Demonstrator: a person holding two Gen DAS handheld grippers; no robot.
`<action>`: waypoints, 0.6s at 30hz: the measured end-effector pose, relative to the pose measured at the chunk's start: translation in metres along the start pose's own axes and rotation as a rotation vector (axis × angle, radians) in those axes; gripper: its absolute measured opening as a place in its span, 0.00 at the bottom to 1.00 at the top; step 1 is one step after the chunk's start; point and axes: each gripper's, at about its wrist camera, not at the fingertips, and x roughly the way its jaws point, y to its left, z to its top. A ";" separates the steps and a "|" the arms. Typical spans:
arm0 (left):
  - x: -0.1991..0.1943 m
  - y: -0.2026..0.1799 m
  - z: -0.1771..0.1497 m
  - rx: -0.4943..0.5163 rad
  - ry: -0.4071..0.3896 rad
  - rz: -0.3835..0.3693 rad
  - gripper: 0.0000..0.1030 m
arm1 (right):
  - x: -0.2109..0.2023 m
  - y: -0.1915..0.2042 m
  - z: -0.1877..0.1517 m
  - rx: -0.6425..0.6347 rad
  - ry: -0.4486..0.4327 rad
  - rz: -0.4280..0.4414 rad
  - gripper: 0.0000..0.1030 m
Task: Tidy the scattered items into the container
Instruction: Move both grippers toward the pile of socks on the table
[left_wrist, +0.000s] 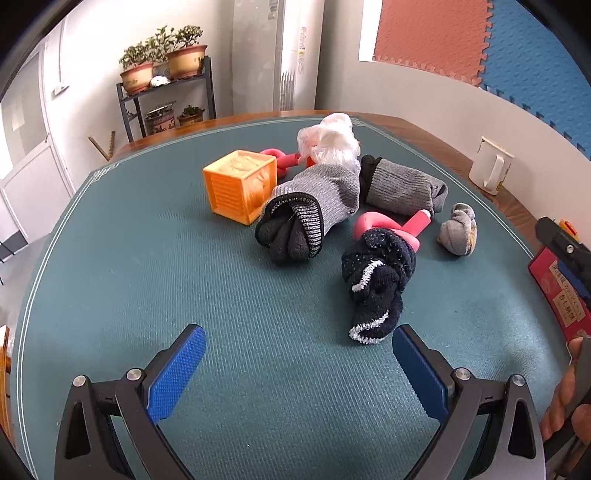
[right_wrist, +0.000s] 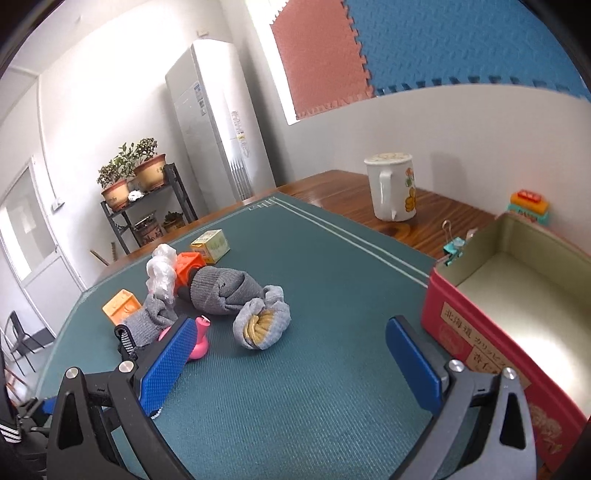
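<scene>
Green matting covers the bench (left_wrist: 184, 258). Seen from the left wrist, the left tongs (left_wrist: 299, 365) stand wide apart and hold nothing, hovering over bare mat short of the cube (left_wrist: 240, 186). Right of the cube lies a heap: a grey sock roll (left_wrist: 314, 206), a second grey roll (left_wrist: 402, 188) beyond it, a white bag (left_wrist: 332, 140) behind the cube, a pink tube (left_wrist: 406, 225), and a dark sock (left_wrist: 376, 280) nearest the tongs. A small sock ball (left_wrist: 458, 232) sits farthest right of the cube, apart from the heap.

From the right wrist, the right tongs (right_wrist: 288, 358) are also spread wide and empty. The tin (right_wrist: 454, 306) stands well right of the cube (right_wrist: 120, 306), open; its floor looks bare, though the near corner is hidden. The sock ball (right_wrist: 262, 321) lies between cube and tin. A mug (right_wrist: 391, 188) and a clip (right_wrist: 454, 247) sit beyond the tin on bare wood.

Risks, as I judge them: the socks overlap the tube, so a pinch on one may drag its neighbours; soft rolls could unravel in a shallow grip; the slippery bag may slide free.
</scene>
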 end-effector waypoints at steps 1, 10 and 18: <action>-0.001 0.000 0.000 0.001 0.000 0.000 0.99 | -0.001 0.000 0.000 0.001 -0.004 -0.003 0.99; -0.010 -0.004 0.001 0.019 -0.011 -0.005 0.99 | -0.006 -0.008 0.003 0.023 -0.026 -0.039 0.99; 0.007 -0.016 0.024 0.043 0.042 -0.072 0.99 | -0.010 -0.021 0.003 0.073 -0.019 -0.047 0.99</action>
